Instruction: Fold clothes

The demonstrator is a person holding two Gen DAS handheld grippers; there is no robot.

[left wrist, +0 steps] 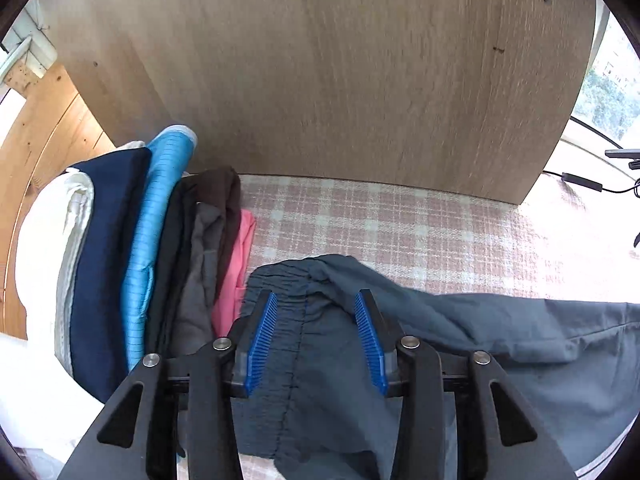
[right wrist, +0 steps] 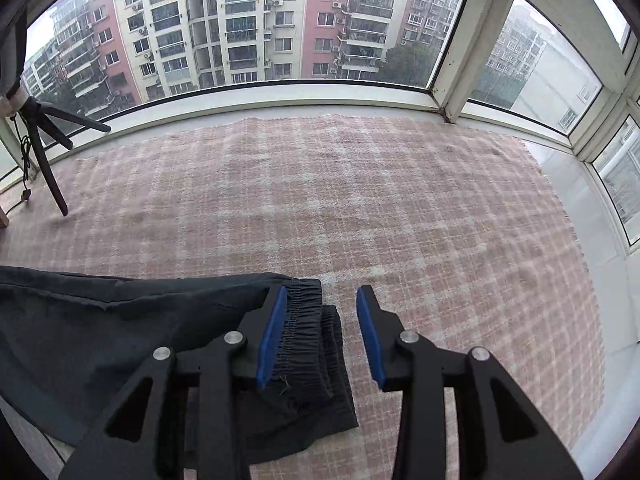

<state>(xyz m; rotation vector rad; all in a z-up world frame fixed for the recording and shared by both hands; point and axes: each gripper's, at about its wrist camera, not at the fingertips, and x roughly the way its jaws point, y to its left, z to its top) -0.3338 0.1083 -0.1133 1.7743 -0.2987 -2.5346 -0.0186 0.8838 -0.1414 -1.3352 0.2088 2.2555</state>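
A dark grey-blue garment (left wrist: 480, 328) with a gathered elastic band lies on the pink plaid blanket (left wrist: 400, 232). My left gripper (left wrist: 316, 296) stands open just above the band; the cloth lies under the gap and the blue pads do not press it. In the right wrist view the same garment (right wrist: 120, 320) stretches away to the left, and its elastic end (right wrist: 308, 320) lies beneath my right gripper (right wrist: 322, 292). That gripper is open too: the left pad is beside the gathered edge, the right pad over bare blanket (right wrist: 320, 200).
A stack of folded clothes (left wrist: 120, 260) in white, navy, blue, grey, brown and pink stands left of the garment. A wooden panel (left wrist: 320, 80) rises behind. A tripod (right wrist: 48, 152) stands at the far left by the windows (right wrist: 240, 20). A black cable (left wrist: 580, 182) lies at the right.
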